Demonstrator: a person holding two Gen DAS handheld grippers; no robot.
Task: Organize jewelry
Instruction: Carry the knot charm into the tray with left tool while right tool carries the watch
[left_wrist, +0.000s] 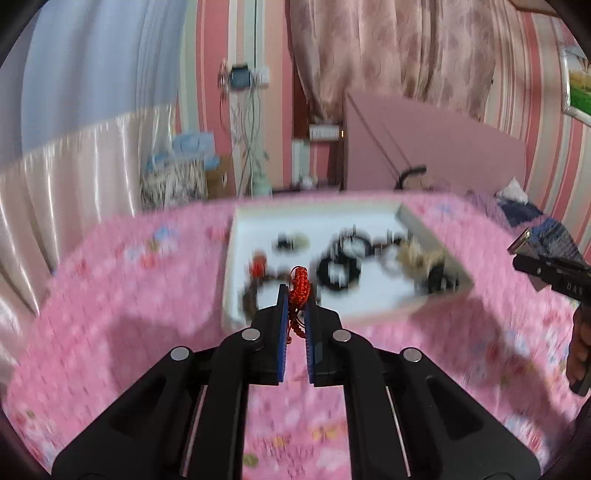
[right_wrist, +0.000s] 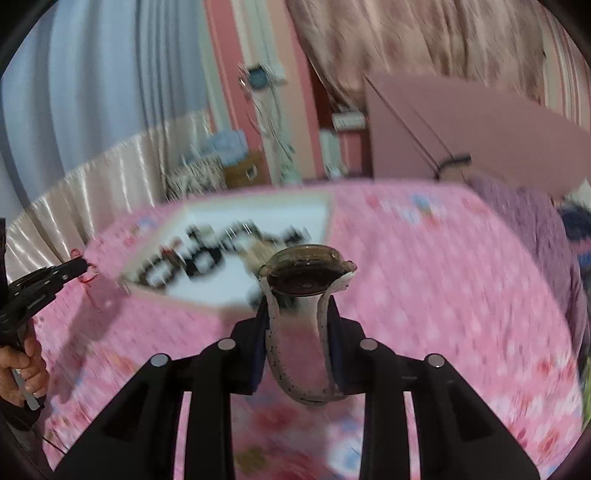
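left gripper (left_wrist: 298, 295) pinches red cord bracelet (left_wrist: 298, 286) – soft, light, floppy | right gripper (right_wrist: 299, 314) squeezes watch (right_wrist: 308, 273) by its bendy strap – glass face breaks easily | white tray (left_wrist: 236, 258) of blurry jewelry at 12 o'clock on pink cloth (left_wrist: 129, 295)

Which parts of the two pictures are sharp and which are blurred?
Left wrist view: the left gripper and the red knotted cord it pinches are sharp; the white shallow tray is smeared.
Right wrist view: the right gripper and the white-strapped wristwatch are sharp; the pink patterned cloth is streaked.
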